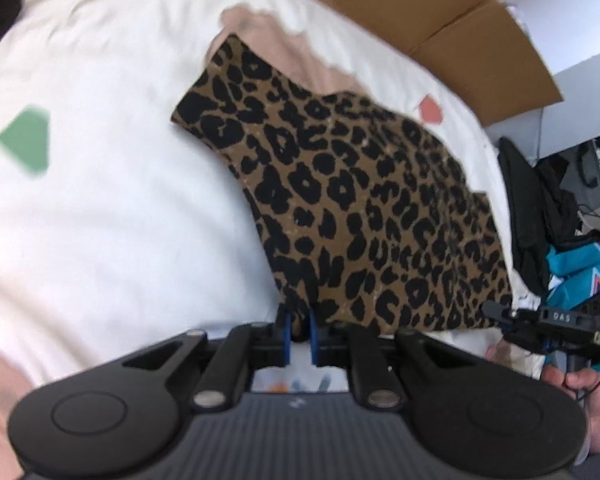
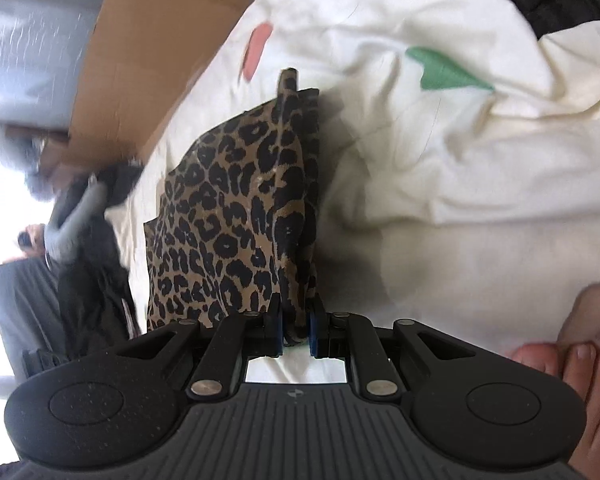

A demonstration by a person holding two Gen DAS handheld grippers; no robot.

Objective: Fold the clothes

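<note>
A leopard-print garment (image 1: 352, 204) is stretched out above a cream bedsheet (image 1: 100, 220). My left gripper (image 1: 299, 326) is shut on its near edge, with cloth pinched between the blue pads. In the left wrist view my right gripper (image 1: 496, 314) holds the garment's other near corner at the right, a hand (image 1: 580, 384) under it. From the right wrist view the leopard-print garment (image 2: 236, 216) hangs in folds from my right gripper (image 2: 295, 330), which is shut on a bunched edge. The garment's far end rests on the sheet.
Flattened brown cardboard (image 1: 440, 20) lies past the bed's far side. The cream sheet (image 2: 480, 160) has green, coral and pink patches and is rumpled. Dark clothes (image 1: 532, 216) and a teal garment (image 1: 580, 264) sit off the bed's right side. A bare foot (image 2: 580, 364) shows at lower right.
</note>
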